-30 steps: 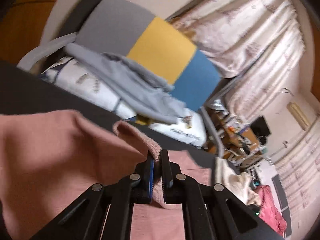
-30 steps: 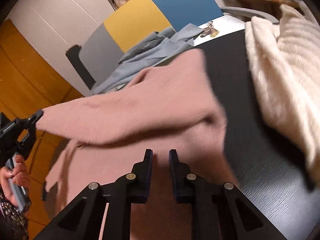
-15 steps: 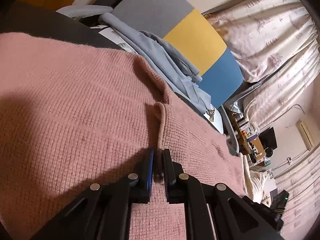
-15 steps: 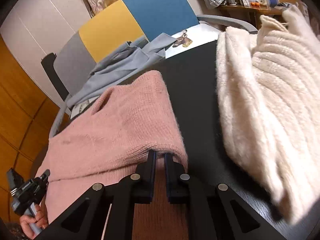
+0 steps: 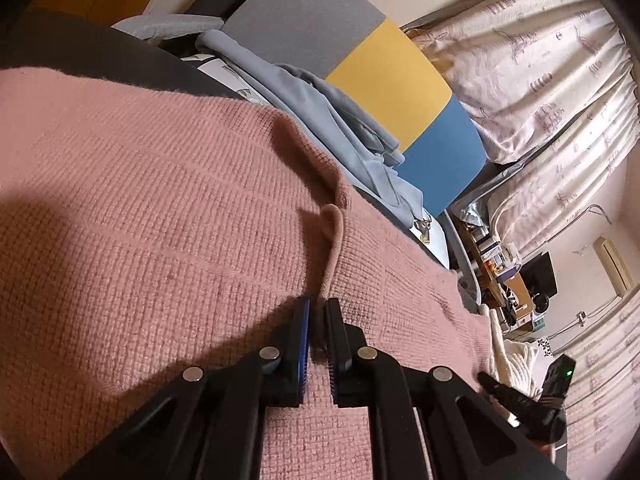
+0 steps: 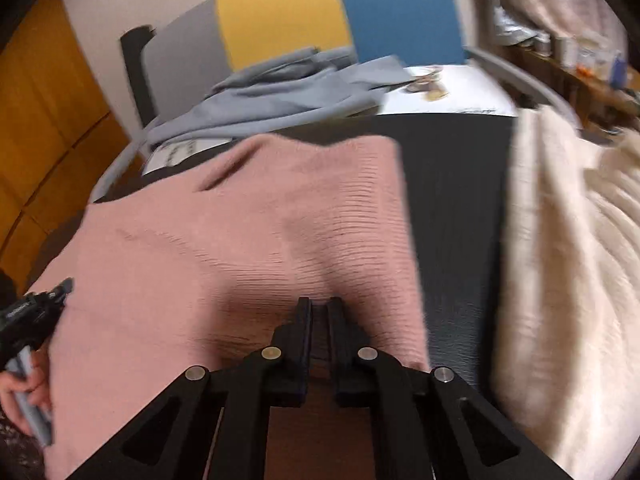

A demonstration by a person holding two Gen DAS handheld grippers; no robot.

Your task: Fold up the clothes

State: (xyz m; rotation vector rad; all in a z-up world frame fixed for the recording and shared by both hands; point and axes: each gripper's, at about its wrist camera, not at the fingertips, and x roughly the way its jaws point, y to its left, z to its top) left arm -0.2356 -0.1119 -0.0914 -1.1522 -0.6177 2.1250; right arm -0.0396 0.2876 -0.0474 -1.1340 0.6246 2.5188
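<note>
Right wrist view blurred: right gripper [image 6: 319, 308] pinching pink sweater [image 6: 256, 240]; left gripper [image 5: 317, 308] pinching sweater edge fold.

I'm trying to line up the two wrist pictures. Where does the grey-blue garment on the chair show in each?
Left wrist: the grey-blue garment runs diagonally through the upper middle, beyond the pink sweater.
Right wrist: the garment lies across the upper middle, behind the sweater.
Shared landmark: the chair back, grey, yellow and blue.

Pink sweater [image 5: 168, 208] coarse matt knit; cream sweater [image 6: 568, 264] fuzzy ribbed; table [image 6: 456, 184] dark woodgrain
</note>
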